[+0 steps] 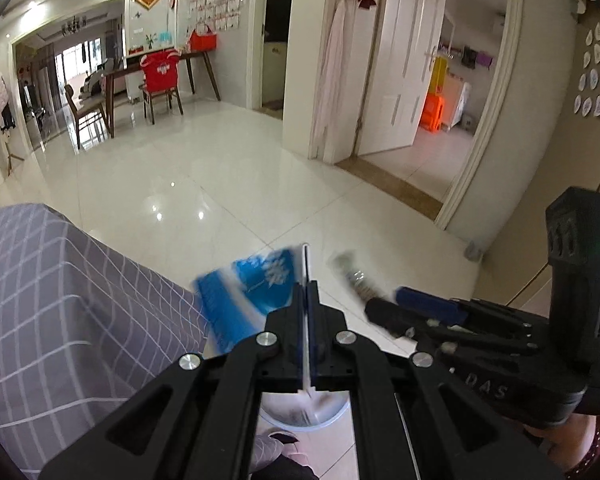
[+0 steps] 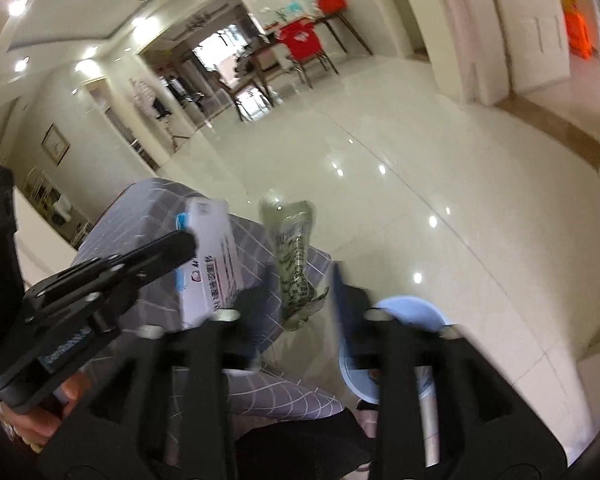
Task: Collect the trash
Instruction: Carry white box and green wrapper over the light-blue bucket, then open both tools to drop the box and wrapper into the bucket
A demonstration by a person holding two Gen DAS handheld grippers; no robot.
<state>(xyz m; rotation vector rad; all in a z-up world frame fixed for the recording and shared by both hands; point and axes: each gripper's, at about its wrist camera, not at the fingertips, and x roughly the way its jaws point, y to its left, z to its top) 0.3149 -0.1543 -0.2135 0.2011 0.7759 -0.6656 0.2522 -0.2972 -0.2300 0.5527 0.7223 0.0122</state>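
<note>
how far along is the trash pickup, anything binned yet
Done: nothing can be confirmed in the bin; its inside is mostly hidden by the grippers.
In hand: the left gripper is shut on a flat blue-and-white box. The crushed bottle sits between the open fingers of the right gripper, above the bin, apparently being let go.
Left: the box must still be dropped in. No other trash shows on the floor.

Glossy white tiled floor (image 1: 228, 184), lamp reflections on it. Standing directly on it: a grey checked cloth-covered block (image 1: 60, 300) at the left, a pale blue bin (image 2: 412, 312) just beside it, and a wooden dining table with chairs (image 1: 148, 92) well apart.
</note>
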